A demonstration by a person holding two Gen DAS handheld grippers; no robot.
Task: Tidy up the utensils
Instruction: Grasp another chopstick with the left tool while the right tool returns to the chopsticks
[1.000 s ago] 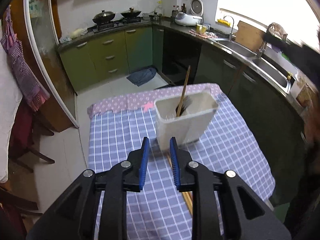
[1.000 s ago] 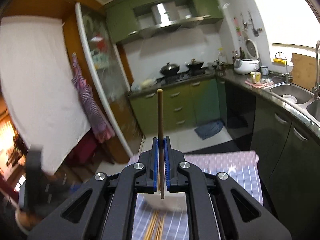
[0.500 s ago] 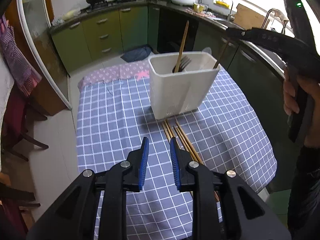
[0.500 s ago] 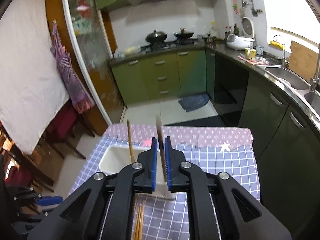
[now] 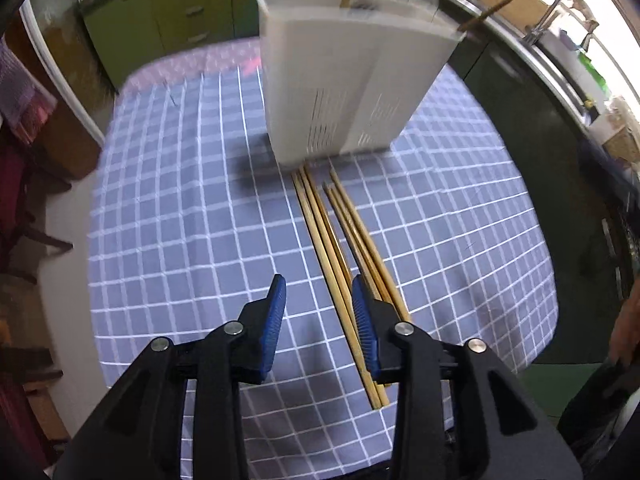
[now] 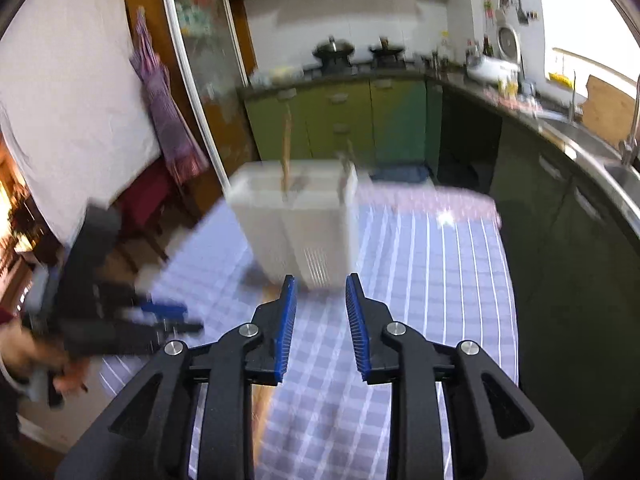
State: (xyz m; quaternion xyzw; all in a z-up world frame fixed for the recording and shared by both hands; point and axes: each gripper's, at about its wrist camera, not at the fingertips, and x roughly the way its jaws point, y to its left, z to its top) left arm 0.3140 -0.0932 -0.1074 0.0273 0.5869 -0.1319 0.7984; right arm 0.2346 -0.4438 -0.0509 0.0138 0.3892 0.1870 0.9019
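Fig.: pick-up step, judged. My left gripper (image 5: pixel 318 300), nearest, has jaws spreading, nothing pinched; one chopstick of the loose chopsticks (image 5: pixel 340 252) lies between them w/o pad contact. The sticks lie flat on the checked cloth (image 5: pixel 180 220), long axis running near-to-far, tips toward the white holder (image 5: pixel 340 80), which stands just beyond them. My right gripper (image 6: pixel 320 308) is also spreading, empty, holder beyond it. Two sticks already stand in the holder. Next, I judge: lower, centre on one stick, close, lift, tip upright, drop into holder.
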